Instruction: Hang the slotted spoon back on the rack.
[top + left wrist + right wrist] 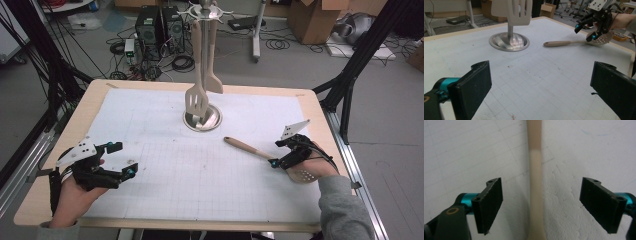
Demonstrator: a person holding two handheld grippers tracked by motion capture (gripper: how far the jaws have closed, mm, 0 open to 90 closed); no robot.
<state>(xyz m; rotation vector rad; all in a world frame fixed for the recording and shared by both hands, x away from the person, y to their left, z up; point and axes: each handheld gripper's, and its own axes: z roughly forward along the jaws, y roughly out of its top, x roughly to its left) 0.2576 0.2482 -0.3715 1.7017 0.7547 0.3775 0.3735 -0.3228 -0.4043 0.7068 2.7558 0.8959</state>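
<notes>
My left tongs (119,159) sit near the desk's near-left corner, jaws spread wide with nothing between them, hovering over the white gridded mat (190,165); my right tongs (278,153) are at the near right, jaws also parted and straddling the slender neck of a skimmer spoon (250,148) without touching it, as the right gripper view shows the beige handle (535,177) running up between the two black pads; the spoon lies flat on the mat, its perforated bowl (602,39) under my right hand (312,167), its handle pointing toward the desk's middle; farther back stands a round metal base (202,119) with a pole, from which a slotted spatula (197,102) and another utensil (213,82) hang; beyond the desk (60,150) lie floor cables and boxes.
</notes>
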